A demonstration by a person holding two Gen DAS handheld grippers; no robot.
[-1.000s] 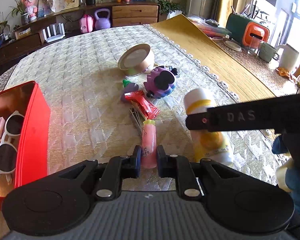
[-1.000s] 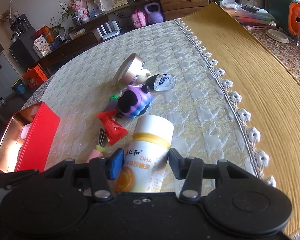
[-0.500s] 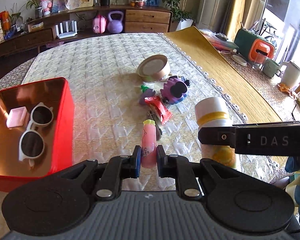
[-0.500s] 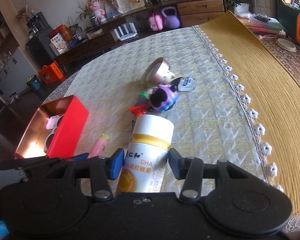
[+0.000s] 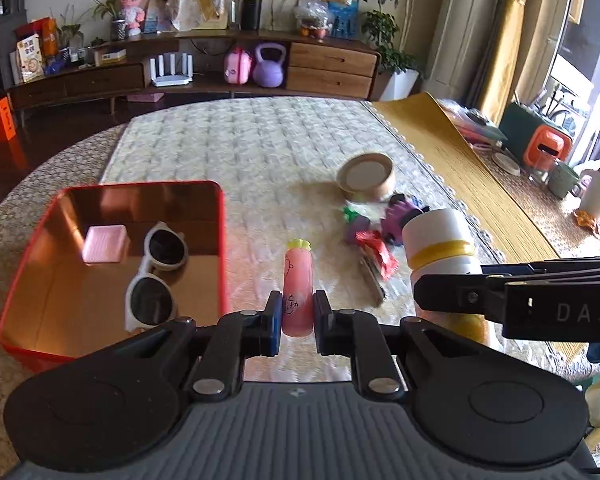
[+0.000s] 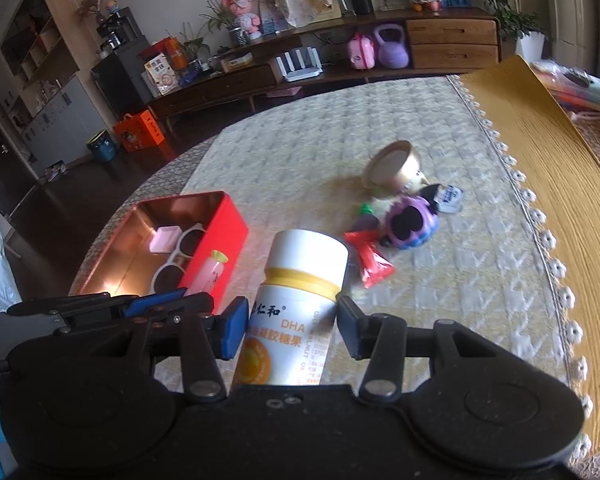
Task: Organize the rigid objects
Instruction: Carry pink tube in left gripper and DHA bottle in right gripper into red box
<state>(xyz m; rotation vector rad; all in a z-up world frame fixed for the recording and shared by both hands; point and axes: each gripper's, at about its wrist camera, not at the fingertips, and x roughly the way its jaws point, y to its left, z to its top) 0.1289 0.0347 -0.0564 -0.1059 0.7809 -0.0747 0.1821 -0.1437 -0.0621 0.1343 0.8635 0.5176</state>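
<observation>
The left gripper [image 5: 296, 322] clenches a smooth pink tube [image 5: 297, 280], long axis toward 12 o'clock. The right gripper [image 6: 290, 330] grasps a glossy white cylindrical bottle [image 6: 300, 300], cap pointing to 12 o'clock.

Left gripper [image 5: 296, 316], tilted downward, jaws nearly closed and clamped on a pink tube [image 5: 297, 288]. Right gripper [image 6: 290, 330], beside it, tilted likewise, jaws wider, clamped on a white bottle [image 6: 300, 300].

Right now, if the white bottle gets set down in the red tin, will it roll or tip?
The white bottle is a smooth cylinder, so lying down it would probably roll. Upright it looks tall and may tip. The red tin walls should stop it.
</observation>
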